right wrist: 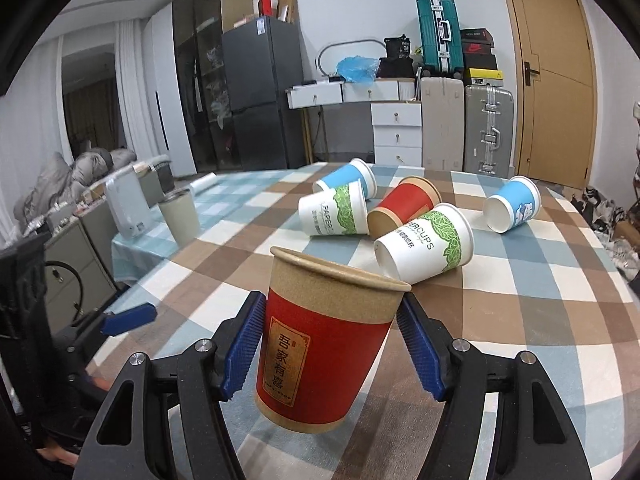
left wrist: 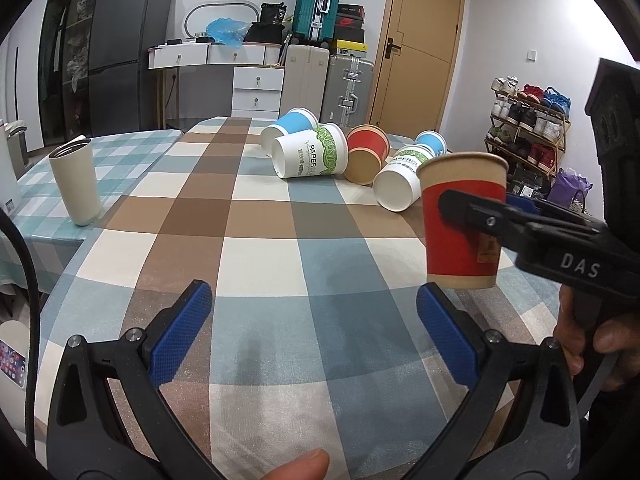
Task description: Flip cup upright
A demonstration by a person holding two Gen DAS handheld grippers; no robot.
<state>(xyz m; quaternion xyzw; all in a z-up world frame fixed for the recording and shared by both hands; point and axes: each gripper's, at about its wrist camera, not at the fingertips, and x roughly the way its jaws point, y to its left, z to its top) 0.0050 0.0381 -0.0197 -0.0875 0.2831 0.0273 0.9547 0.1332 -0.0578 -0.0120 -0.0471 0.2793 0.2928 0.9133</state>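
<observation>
Right tool [right wrist: 328,344] pinching the red-and-kraft paper cup [right wrist: 320,344] between its blue pads, mouth up, just above the checked counter [right wrist: 520,320]. Lower straight, base flat, then release gently. Left tool [left wrist: 314,334] spread, holding nothing.

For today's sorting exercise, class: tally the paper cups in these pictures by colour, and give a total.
Red and kraft-brown paper cups: 2, one held upright in the right gripper, one lying down.
Blue paper cups: 2, and.
White and green paper cups: 2, and.
Total: 6
</observation>
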